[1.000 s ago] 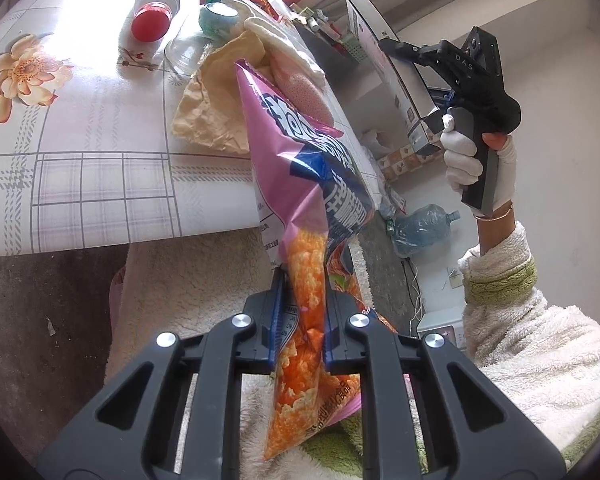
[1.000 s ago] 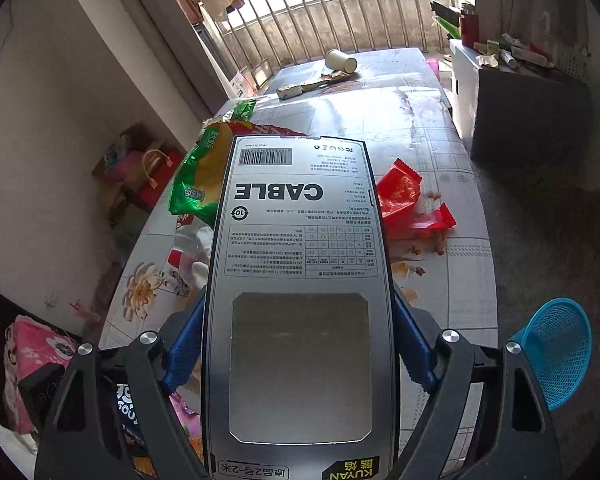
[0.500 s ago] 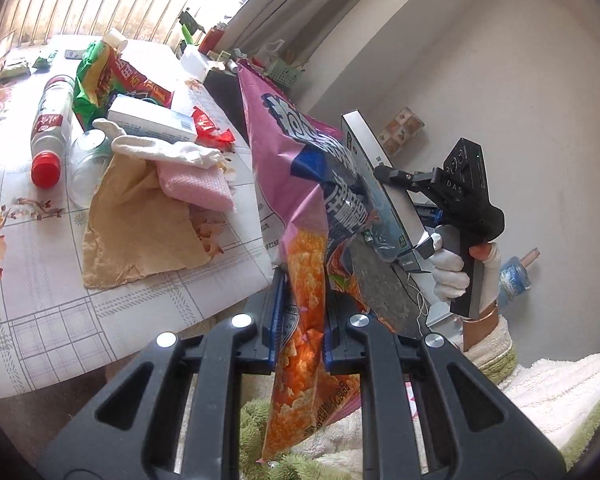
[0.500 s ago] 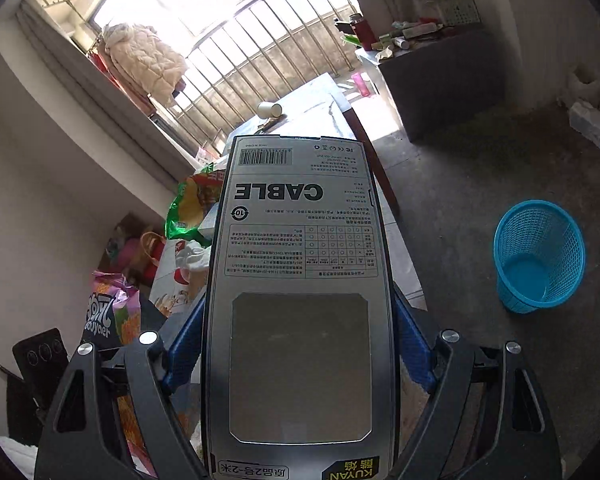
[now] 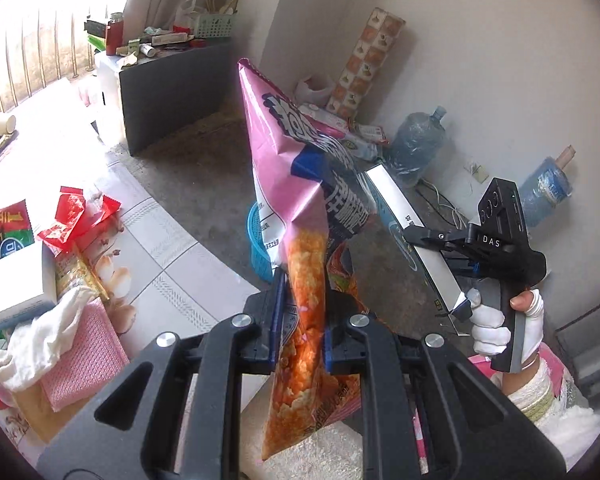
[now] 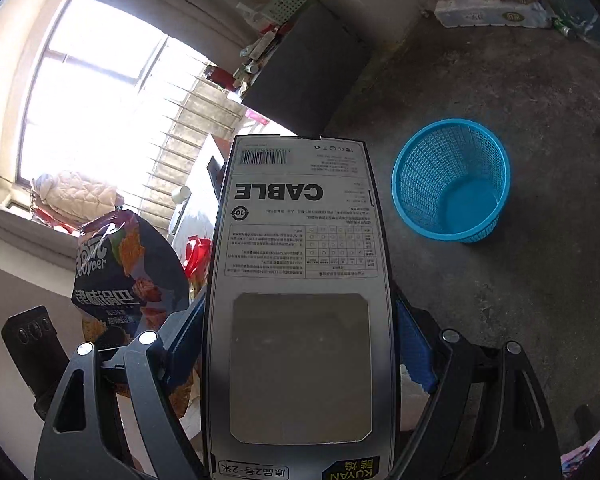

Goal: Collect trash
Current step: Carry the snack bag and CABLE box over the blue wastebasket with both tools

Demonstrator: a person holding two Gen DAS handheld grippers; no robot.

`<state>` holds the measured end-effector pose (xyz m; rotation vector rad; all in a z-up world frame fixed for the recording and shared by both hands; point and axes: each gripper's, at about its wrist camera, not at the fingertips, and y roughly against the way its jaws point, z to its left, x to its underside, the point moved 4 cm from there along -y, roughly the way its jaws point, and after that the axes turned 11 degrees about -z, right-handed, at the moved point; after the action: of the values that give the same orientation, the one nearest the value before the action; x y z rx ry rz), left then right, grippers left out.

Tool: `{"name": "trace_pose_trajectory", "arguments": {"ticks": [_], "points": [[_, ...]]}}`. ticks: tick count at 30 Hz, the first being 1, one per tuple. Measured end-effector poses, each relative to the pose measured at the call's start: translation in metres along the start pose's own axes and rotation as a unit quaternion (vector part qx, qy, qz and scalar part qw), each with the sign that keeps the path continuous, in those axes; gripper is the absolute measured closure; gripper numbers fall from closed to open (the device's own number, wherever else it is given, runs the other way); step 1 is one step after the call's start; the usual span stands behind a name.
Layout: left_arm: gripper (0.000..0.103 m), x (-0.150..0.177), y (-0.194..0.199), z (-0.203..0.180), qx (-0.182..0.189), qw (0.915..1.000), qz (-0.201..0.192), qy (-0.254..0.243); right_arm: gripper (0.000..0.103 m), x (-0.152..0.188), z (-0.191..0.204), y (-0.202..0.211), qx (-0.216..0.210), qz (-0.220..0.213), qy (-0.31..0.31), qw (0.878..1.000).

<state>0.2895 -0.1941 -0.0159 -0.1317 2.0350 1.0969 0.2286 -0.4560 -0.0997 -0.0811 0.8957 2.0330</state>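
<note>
Both my arms have swung off the littered table (image 5: 188, 240) toward the floor: my left gripper (image 5: 300, 316) clamps the pink snack bag (image 5: 288, 184), my right gripper (image 6: 300, 340) the cable box (image 6: 300, 280); the blue wastebasket (image 6: 452, 184) now stands ahead, empty.

On the left wrist we're looking out along the left gripper (image 5: 300, 312), tilted down, the snack bag (image 5: 296, 208) right up against the lens, table edge (image 5: 172, 248) left, floor beyond. On the right wrist we sit behind the cable box (image 6: 300, 280) filling centre frame, facing the floor and window. Both views share the blue basket (image 6: 452, 180), the bag, the box and the dark cabinet (image 5: 172, 92).
</note>
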Motion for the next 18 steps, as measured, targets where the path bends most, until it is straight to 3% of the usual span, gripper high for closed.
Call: {"name": "trace_pose_trajectory", "arguments": {"ticks": [8, 14, 18], "points": [[0.089, -0.043, -0.160, -0.001, -0.044, 0.9917, 0.119, -0.025, 0.022, -0.046, -0.090, -0.098, 0.099, 0.090, -0.031, 0.990], [0.089, -0.050, -0.264, 0.018, -0.102, 0.9787, 0.171, -0.049, 0.022, -0.060, -0.143, -0.194, 0.190, 0.184, -0.028, 0.964], [0.089, -0.056, -0.310, 0.029, -0.120, 0.9762, 0.175, -0.046, 0.021, -0.059, -0.167, -0.243, 0.222, 0.240, 0.000, 0.945]]}}
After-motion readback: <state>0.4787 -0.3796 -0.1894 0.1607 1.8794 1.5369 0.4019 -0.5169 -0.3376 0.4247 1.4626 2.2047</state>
